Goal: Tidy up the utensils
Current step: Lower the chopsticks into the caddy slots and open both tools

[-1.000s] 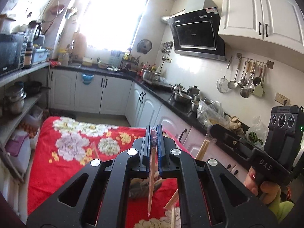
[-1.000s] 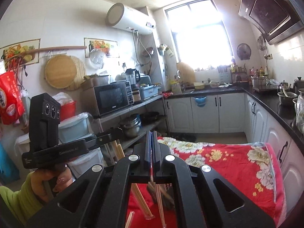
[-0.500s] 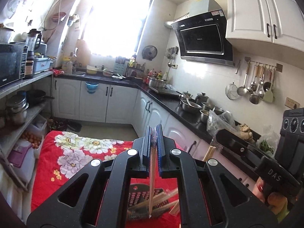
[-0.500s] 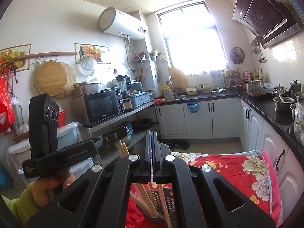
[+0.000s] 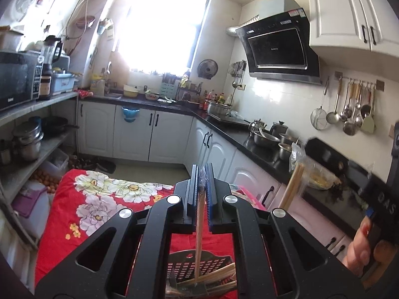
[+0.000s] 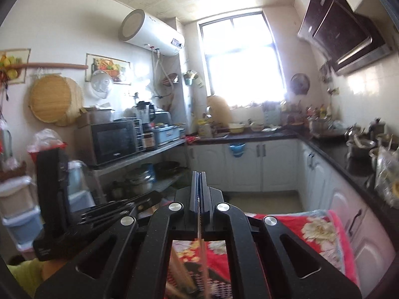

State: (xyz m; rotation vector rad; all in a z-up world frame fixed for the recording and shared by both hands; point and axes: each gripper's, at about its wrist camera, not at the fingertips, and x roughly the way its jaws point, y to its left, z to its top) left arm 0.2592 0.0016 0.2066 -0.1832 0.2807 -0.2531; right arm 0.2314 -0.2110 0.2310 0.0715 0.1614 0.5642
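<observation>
Both grippers sit lower than before: left gripper (image 5: 202,172) clamps a chopstick (image 5: 199,239) over the holder (image 5: 199,269); right gripper (image 6: 198,177) clamps another.

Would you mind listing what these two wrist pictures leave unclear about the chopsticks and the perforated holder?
- Left wrist view: the holder is cut by the bottom edge and the left gripper; its depth is hidden.
- Left wrist view: the number of chopsticks in the holder cannot be counted.
- Right wrist view: the chopstick in the right gripper is blurred, its tip cut off.
</observation>
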